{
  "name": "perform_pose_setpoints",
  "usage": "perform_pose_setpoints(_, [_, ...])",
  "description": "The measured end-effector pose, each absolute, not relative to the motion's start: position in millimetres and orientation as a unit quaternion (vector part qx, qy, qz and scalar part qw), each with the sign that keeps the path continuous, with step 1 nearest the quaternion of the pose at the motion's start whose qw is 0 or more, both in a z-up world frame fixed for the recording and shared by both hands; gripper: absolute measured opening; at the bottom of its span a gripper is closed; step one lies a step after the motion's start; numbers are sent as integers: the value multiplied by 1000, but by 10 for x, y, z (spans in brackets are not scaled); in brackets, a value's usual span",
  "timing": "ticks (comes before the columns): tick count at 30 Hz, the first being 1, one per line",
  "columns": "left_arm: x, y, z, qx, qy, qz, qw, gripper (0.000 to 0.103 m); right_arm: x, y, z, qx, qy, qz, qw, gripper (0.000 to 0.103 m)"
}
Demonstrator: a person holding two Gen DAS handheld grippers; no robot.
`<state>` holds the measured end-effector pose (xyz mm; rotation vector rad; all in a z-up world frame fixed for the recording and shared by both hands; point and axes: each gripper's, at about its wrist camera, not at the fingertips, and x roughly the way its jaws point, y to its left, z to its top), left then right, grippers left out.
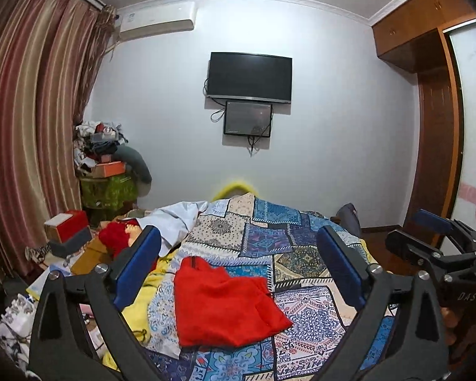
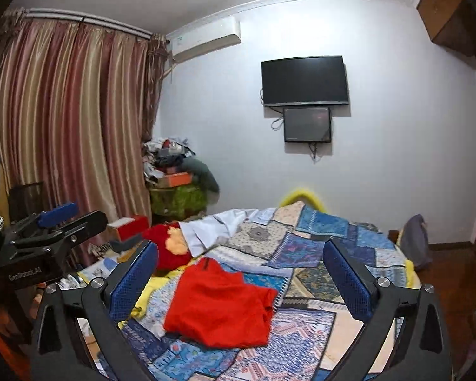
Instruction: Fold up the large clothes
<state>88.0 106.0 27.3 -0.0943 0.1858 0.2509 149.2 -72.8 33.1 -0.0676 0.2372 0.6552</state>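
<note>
Nearest, the left gripper [image 1: 238,260] and the right gripper [image 2: 241,273] are held up over the bed, jaws spread wide, and nothing is gripped by either. Just past them, the red garment [image 1: 225,304] is seen lying on the patchwork bedspread [image 1: 269,231], let go and bunched into a rough bundle. It seems folded, though not neatly. Farther back, a white garment [image 1: 177,219] is left unfolded.

The left gripper [image 1: 238,266] is held nearly level, its jaws spread wide with nothing between them. The right gripper [image 2: 239,277] is held likewise, jaws wide and empty. The two are carried side by side, apart.
</note>
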Motion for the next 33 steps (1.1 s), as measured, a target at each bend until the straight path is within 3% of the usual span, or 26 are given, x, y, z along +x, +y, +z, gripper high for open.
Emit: perform_pose_setpoints(33, [844, 1095, 107, -50, 110, 125, 985, 103, 1442, -702, 209, -47, 135, 319, 937, 103])
